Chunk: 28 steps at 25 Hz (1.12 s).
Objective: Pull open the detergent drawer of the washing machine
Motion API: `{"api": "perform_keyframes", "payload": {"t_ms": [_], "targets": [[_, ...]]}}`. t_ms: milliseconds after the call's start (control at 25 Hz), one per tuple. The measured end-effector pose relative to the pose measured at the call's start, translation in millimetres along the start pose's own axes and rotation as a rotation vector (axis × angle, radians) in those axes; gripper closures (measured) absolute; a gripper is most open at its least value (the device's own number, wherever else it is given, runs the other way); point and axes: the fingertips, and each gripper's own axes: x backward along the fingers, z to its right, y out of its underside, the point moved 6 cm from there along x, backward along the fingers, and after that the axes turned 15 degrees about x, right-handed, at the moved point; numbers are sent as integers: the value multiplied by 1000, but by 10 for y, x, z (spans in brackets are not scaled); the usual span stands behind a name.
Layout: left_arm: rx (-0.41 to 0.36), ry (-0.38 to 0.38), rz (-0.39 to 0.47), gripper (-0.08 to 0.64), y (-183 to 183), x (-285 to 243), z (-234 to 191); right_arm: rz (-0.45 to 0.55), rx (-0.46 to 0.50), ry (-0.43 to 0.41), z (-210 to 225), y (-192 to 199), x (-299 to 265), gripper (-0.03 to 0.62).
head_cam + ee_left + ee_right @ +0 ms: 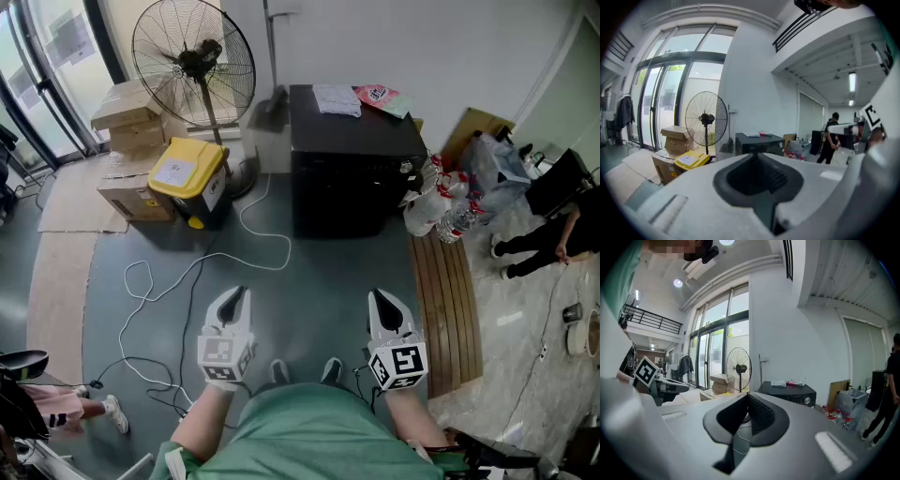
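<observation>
Though the white left gripper [238,293] and right gripper [380,298] are closed and empty, the boxy black washing machine [352,178] stands apart.

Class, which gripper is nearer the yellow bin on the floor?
Left. The left gripper sits short of the yellow bin, slightly to its right; the right gripper is farther right again.
</observation>
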Motion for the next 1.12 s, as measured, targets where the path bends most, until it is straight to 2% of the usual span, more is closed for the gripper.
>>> {"api": "perform_keyframes", "payload": {"t_ms": [280,400,440,560,640,880,1120], "targets": [[2,-4,15,525,-91,-25,-136,2,7,10,-21,-28,-130,591],[-3,11,26,492,-179,-6,-228,4,-12,38,-57,-70,-216,589],[-10,20,29,465,-215,8,-258,-2,-21,44,-78,-84,-251,576],[-33,57,23,388,-272,59,-360,-31,-39,54,-184,-105,-354,473],[-41,82,13,374,-253,91,-447,-39,-45,59,-285,-100,-405,456],[-20,99,-25,367,-155,121,-744,-59,-58,45,-559,-73,-502,448],[7,98,-49,367,-116,-114,-875,-74,-74,17,-533,-1,-755,448]]}}
